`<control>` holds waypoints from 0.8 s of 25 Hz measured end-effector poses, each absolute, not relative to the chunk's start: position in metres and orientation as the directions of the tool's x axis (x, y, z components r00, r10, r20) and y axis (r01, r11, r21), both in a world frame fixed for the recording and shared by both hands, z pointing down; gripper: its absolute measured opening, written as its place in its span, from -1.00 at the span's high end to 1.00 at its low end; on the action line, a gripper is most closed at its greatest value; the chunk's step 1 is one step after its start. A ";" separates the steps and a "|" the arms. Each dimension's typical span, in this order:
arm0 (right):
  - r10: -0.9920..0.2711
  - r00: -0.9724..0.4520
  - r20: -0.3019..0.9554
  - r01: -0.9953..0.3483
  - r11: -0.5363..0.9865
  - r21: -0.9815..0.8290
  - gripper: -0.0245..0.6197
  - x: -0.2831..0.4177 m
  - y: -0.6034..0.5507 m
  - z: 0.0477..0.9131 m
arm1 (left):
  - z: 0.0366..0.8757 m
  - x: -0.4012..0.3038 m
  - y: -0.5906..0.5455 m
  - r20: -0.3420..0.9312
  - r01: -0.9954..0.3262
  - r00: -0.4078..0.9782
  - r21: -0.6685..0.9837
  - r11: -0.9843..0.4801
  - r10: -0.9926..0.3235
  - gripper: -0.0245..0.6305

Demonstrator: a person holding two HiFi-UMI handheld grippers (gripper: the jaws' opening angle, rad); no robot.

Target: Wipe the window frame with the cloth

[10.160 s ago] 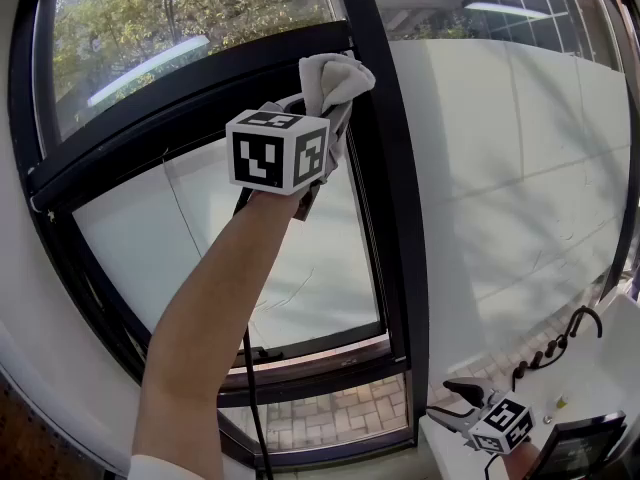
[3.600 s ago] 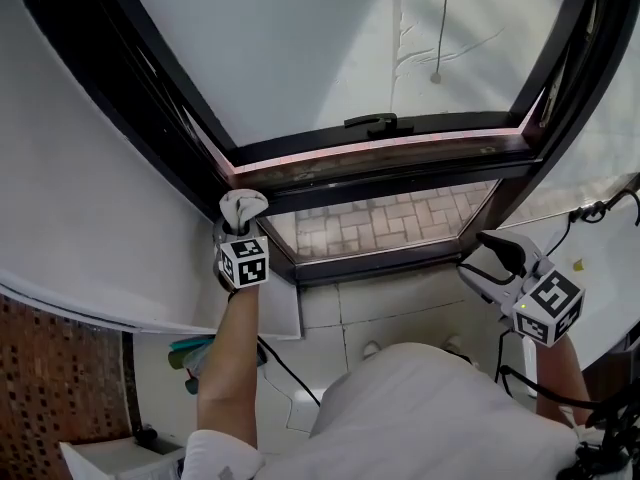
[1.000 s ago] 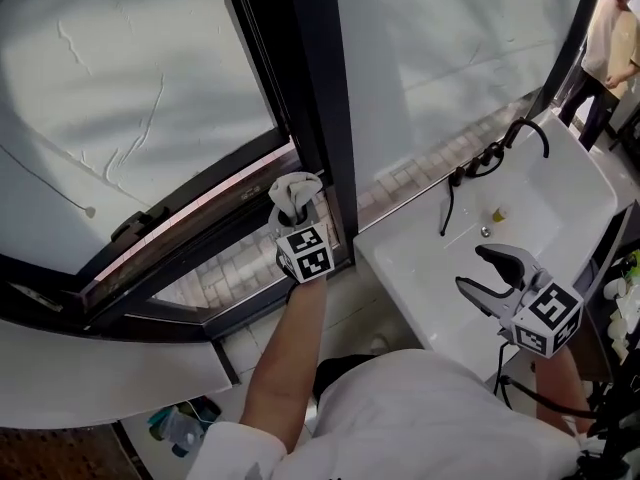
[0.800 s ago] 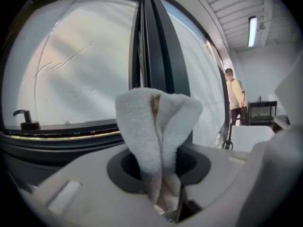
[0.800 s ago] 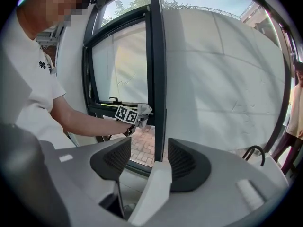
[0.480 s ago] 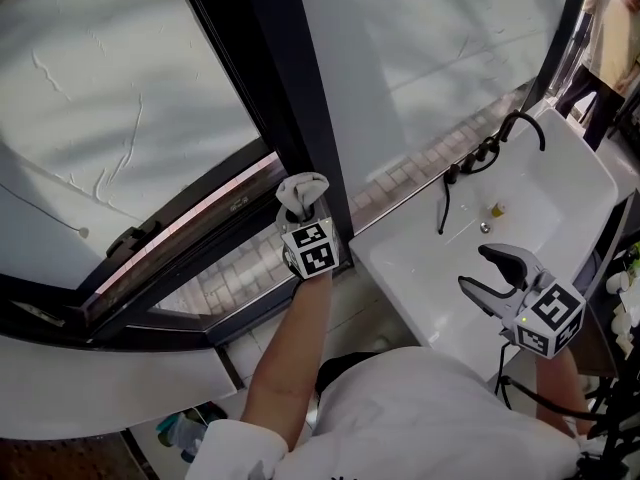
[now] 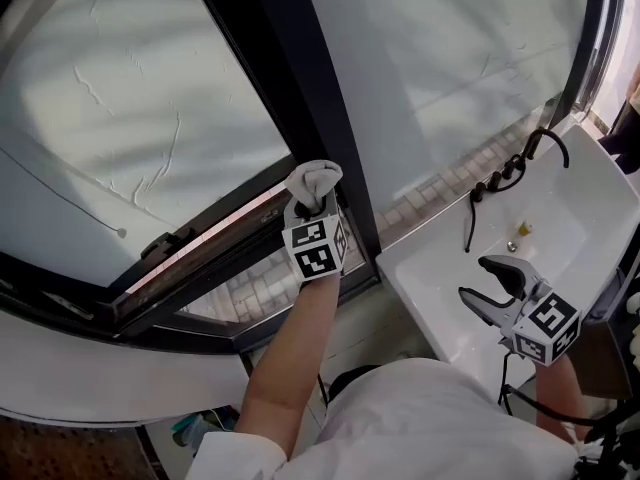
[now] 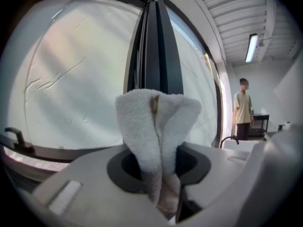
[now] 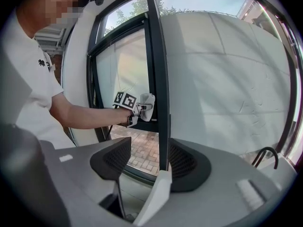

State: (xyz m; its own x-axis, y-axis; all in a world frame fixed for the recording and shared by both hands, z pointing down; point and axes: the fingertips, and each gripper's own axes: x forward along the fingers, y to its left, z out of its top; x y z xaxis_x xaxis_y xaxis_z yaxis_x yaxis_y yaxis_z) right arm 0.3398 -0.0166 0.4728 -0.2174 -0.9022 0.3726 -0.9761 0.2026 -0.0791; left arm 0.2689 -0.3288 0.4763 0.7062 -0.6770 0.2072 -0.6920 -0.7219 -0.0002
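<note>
My left gripper [image 7: 313, 206] is shut on a folded white cloth [image 7: 313, 182], pressed against the black vertical window frame post [image 7: 300, 98] near its lower end. In the left gripper view the cloth [image 8: 154, 136] stands up between the jaws with the black post [image 8: 155, 51] right behind it. My right gripper [image 7: 490, 286] hangs open and holds nothing, low over the white sink at the right. The right gripper view shows the same post [image 9: 158, 70] ahead, and my left gripper [image 9: 142, 107] with the cloth [image 9: 147, 103] at it.
A tilted-open sash with a black handle [image 7: 168, 244] sits left of the post. A white sink [image 7: 580, 208] with a black tap [image 7: 545, 138] lies at the right. A person [image 8: 243, 109] stands far off in the room. Brick paving [image 7: 250, 286] shows below.
My left gripper with the cloth has slid a little up and right along the frame post. The right gripper has stayed open over the sink.
</note>
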 end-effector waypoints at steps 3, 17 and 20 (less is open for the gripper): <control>-0.909 -0.224 0.351 -0.975 0.207 -0.085 0.16 0.339 -0.017 0.471 | 0.445 0.270 -0.331 0.193 -0.680 0.720 0.004 -0.734 -0.666 0.50; -0.930 -0.222 0.293 -0.974 0.198 -0.110 0.16 0.333 -0.013 0.476 | 0.290 0.282 -0.329 0.043 -0.627 0.776 -0.044 -0.777 -0.629 0.50; -0.932 -0.224 0.286 -0.974 0.201 -0.107 0.16 0.332 -0.013 0.477 | 0.257 0.285 -0.331 0.015 -0.616 0.786 -0.047 -0.786 -0.618 0.49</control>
State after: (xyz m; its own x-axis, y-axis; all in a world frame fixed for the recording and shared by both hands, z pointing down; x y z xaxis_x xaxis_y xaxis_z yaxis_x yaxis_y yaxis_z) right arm 0.3324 -0.0132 0.4766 -0.2235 -0.9318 0.2860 -0.9738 0.2008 -0.1069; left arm 0.2848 -0.3309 0.2573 0.7863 -0.6176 0.0155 -0.6164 -0.7860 -0.0465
